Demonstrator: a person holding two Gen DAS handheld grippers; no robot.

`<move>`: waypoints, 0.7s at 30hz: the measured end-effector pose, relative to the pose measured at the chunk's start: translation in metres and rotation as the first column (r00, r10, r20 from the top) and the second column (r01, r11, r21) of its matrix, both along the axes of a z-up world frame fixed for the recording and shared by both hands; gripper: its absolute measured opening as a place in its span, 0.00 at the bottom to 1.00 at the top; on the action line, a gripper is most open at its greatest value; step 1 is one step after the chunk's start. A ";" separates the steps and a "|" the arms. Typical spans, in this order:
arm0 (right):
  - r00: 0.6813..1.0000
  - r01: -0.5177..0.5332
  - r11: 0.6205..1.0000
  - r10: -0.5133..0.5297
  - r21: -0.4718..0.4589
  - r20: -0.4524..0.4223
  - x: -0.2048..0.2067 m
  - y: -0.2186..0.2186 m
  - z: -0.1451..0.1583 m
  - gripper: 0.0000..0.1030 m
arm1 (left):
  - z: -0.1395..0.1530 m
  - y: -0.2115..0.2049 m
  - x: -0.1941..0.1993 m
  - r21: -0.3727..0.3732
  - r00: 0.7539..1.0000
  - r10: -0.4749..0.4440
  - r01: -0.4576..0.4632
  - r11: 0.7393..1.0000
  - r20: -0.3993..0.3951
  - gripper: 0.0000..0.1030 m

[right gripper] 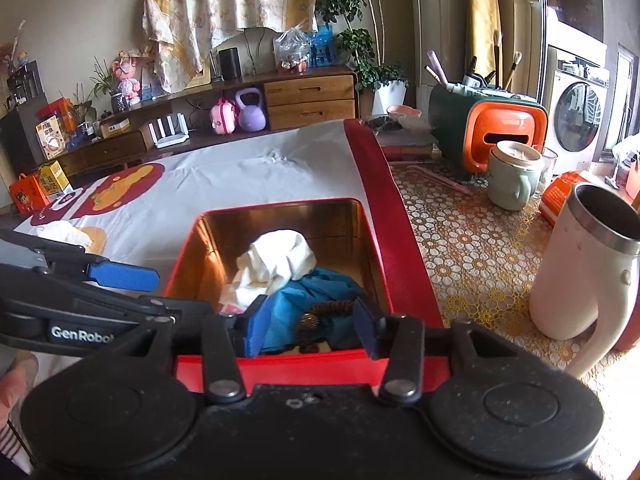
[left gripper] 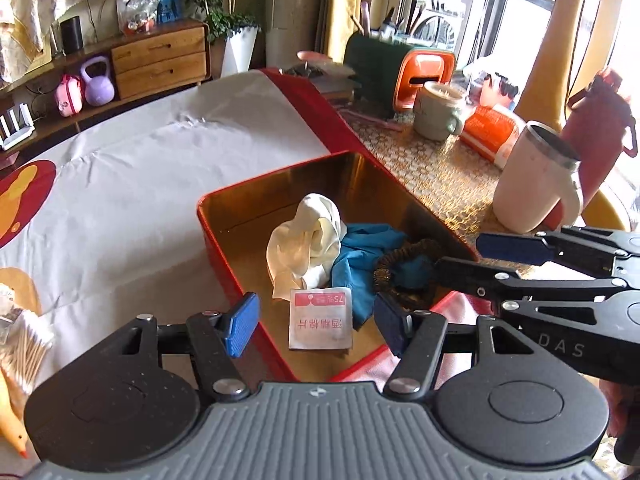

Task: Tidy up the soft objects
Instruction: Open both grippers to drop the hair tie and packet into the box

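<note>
A red tin box (left gripper: 224, 248) (right gripper: 182, 258) with a gold inside stands on the table. In it lie a white cloth (left gripper: 308, 240) (right gripper: 280, 260), a blue cloth (left gripper: 360, 252) (right gripper: 308, 300), a dark braided hair tie (left gripper: 404, 268) (right gripper: 332, 310) and a white-and-red alcohol pad packet (left gripper: 320, 320). My left gripper (left gripper: 316, 324) is open and empty over the box's near end, above the packet. My right gripper (right gripper: 308, 328) is open over the hair tie and blue cloth; in the left wrist view it (left gripper: 460, 256) reaches in from the right.
A white mug (left gripper: 532, 184) (right gripper: 584, 264) stands right of the box on the patterned mat. A green cup (left gripper: 436, 112), an orange holder (left gripper: 424, 76) and a dark red bottle (left gripper: 596, 132) are behind. Cotton swabs (left gripper: 24, 348) lie at left on the white cloth.
</note>
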State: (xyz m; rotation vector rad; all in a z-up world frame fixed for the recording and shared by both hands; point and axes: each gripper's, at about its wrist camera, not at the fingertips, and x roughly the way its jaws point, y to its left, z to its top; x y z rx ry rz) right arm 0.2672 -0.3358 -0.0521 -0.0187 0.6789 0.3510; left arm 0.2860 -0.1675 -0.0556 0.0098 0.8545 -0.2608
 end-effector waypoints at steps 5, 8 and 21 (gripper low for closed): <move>1.000 -0.013 1.000 0.013 -0.003 0.014 -0.019 0.011 0.016 0.52 | 0.018 0.016 -0.020 -0.021 0.999 0.013 -0.012 1.000 0.034 0.61; 0.999 -0.027 1.000 0.027 -0.002 0.028 -0.031 0.020 0.026 0.58 | 0.028 0.028 -0.034 -0.041 0.998 0.027 -0.025 0.999 0.053 0.61; 0.988 -0.123 0.992 0.122 0.000 0.092 -0.085 0.069 0.056 0.81 | 0.052 0.087 -0.096 -0.081 0.991 0.094 -0.086 0.993 0.097 0.72</move>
